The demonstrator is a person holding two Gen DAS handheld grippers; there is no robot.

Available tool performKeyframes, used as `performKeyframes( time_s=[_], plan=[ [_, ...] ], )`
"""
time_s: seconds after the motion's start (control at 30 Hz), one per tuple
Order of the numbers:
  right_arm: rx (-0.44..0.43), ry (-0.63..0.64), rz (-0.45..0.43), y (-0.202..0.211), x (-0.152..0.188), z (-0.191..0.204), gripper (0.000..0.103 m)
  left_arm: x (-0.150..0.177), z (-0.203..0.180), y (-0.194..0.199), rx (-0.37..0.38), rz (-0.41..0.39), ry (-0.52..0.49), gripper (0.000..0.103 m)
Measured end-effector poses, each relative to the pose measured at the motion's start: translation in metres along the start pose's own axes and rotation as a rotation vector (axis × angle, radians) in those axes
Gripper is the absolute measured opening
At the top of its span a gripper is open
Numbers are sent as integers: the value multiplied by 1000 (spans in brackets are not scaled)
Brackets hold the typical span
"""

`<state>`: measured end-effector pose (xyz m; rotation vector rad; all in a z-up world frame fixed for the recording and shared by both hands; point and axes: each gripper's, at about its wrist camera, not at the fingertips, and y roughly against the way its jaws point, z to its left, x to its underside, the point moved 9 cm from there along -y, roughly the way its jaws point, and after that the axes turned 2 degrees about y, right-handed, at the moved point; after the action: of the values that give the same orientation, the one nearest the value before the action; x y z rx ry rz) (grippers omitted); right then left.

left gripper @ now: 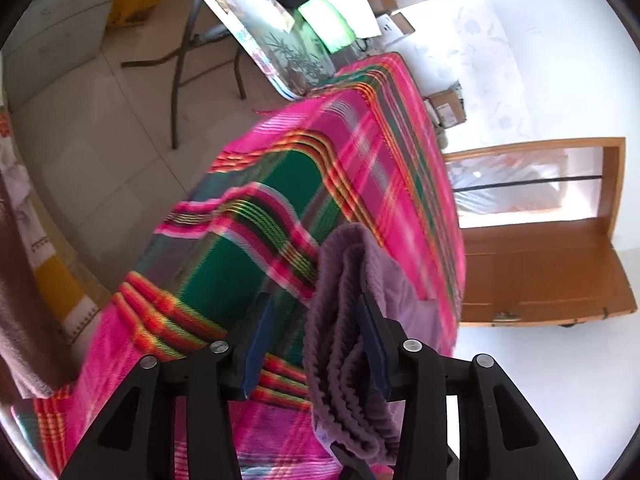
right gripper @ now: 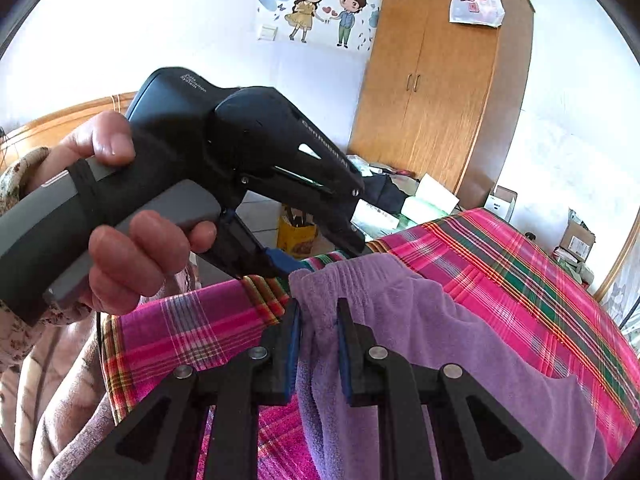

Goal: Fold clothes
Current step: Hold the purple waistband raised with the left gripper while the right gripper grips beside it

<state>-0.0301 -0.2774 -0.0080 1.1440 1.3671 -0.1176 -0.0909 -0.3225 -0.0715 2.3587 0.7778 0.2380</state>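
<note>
A purple fleece garment hangs over a bed spread with a pink and green plaid cloth. My right gripper is shut on the garment's gathered top edge. In the left wrist view the garment hangs bunched between the fingers of my left gripper, whose jaws stand apart; the cloth rests against the right finger only. In the right wrist view the left gripper is held in a hand just beyond the garment's edge, its blue fingertip touching the cloth.
A folding table with papers and dark items stands beyond the bed. A wooden wardrobe stands at the far wall, cardboard boxes to the right. A wooden door is by the bed.
</note>
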Motion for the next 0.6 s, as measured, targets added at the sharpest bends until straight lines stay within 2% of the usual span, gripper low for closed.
performKeyframes(
  time_s=[0.13,0.23,0.43,0.6],
  plan=[
    [-12,-29,-33,8,-1,-6,17,-1,-11,-1,105,13,22,46],
    [-17,-38,-28,7,-1,-7,17,-4,-11,-3,128,15,38,46],
    [-20,-26,-20,17,3,3,17,-4,-6,-1,229,37,104,46],
    [-31,-20,-12,21,5,6,17,2,-2,-1,292,55,162,51]
  ],
)
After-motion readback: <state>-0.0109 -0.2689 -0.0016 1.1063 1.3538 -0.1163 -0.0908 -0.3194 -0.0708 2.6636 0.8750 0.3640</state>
